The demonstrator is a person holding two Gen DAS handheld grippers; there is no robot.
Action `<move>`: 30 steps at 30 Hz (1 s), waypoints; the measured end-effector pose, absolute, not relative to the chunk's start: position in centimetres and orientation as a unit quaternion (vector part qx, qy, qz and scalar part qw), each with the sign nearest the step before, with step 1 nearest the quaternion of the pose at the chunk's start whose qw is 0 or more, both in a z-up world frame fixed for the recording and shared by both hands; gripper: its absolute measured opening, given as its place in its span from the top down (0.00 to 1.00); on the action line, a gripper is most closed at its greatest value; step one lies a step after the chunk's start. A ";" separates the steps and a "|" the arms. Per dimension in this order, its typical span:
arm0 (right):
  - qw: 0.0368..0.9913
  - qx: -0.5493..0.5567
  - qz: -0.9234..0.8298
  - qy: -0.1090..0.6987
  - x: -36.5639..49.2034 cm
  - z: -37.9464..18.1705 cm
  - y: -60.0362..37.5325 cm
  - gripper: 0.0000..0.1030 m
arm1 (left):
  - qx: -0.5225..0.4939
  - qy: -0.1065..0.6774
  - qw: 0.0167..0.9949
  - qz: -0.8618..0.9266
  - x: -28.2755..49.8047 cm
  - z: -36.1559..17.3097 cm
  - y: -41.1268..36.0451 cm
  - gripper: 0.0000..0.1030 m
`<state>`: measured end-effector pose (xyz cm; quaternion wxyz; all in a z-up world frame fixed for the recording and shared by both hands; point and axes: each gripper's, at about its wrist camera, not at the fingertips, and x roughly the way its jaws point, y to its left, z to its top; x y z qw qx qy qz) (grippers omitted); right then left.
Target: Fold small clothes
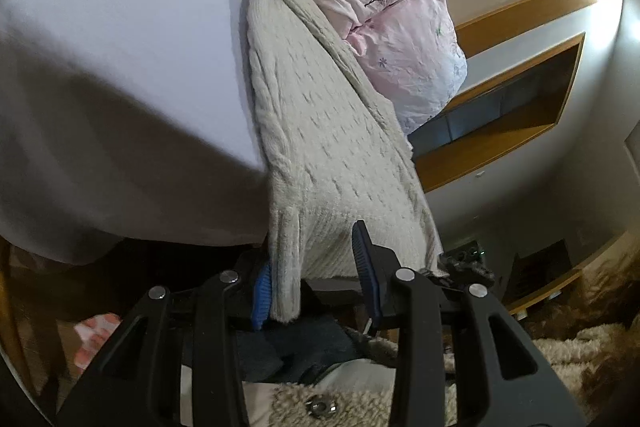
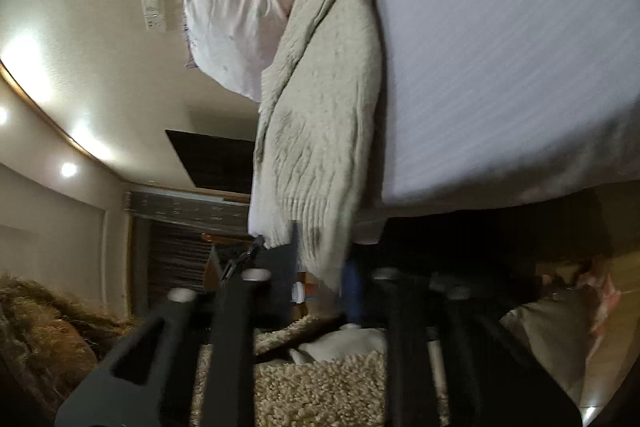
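Observation:
A cream cable-knit sweater (image 1: 316,131) lies stretched along the white bed sheet (image 1: 120,39), beside a pink pillow. My left gripper (image 1: 316,279) has its jaws wide apart, with the sweater's ribbed hem hanging between them against the left blue pad (image 1: 262,293). In the right wrist view the same sweater (image 2: 324,107) hangs over the bed edge. My right gripper (image 2: 320,283) is blurred; the hem drops between its fingers, and whether they press it I cannot tell.
A pink floral pillow (image 1: 400,27) lies by the sweater on the bed; it also shows in the right wrist view (image 2: 236,7). A shaggy beige rug (image 2: 320,387) covers the floor below. Wooden shelves (image 1: 500,115) line the wall.

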<state>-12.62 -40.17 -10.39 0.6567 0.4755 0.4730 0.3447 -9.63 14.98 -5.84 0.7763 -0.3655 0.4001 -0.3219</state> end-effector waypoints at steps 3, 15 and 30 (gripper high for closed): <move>0.683 0.453 0.349 0.455 -12.8 -8.4 -39.9 0.92 | -0.387 0.381 0.770 -0.335 -10.4 -5.0 15.5 0.93; 0.811 0.386 0.355 0.260 0.2 8.3 -40.7 0.92 | -0.351 0.270 0.860 -0.252 5.1 9.2 17.0 0.94; 0.801 0.448 0.093 0.386 20.3 -2.6 -40.0 0.51 | -0.310 0.421 0.839 -0.153 22.5 2.0 11.4 0.93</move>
